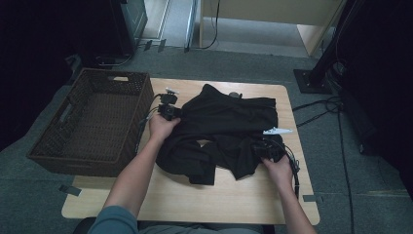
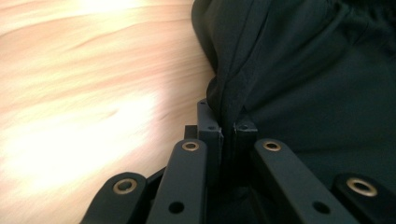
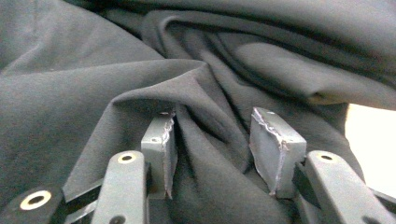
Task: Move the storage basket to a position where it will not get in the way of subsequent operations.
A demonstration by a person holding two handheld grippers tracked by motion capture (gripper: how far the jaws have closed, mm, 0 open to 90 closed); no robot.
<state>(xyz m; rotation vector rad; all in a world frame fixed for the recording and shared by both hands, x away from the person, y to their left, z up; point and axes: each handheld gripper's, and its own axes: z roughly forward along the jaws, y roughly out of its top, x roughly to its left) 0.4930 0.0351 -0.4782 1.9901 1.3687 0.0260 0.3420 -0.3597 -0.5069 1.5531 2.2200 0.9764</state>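
Observation:
A black garment (image 1: 229, 126) lies crumpled across the middle of the wooden table (image 1: 219, 200). At its left edge my left gripper (image 1: 169, 111) has its jaws shut on a fold of the garment's hem (image 2: 233, 100), seen close up in the left gripper view (image 2: 227, 128). My right gripper (image 1: 265, 147) rests on the garment's right side. In the right gripper view its jaws (image 3: 212, 135) stand apart with a ridge of black cloth (image 3: 205, 154) between them, and the right pad's face is bare.
A dark woven basket (image 1: 92, 122) stands at the table's left edge, next to my left hand. Bare tabletop (image 2: 84, 93) lies left of the cloth and along the front. Cables (image 1: 316, 105) trail on the grey floor to the right.

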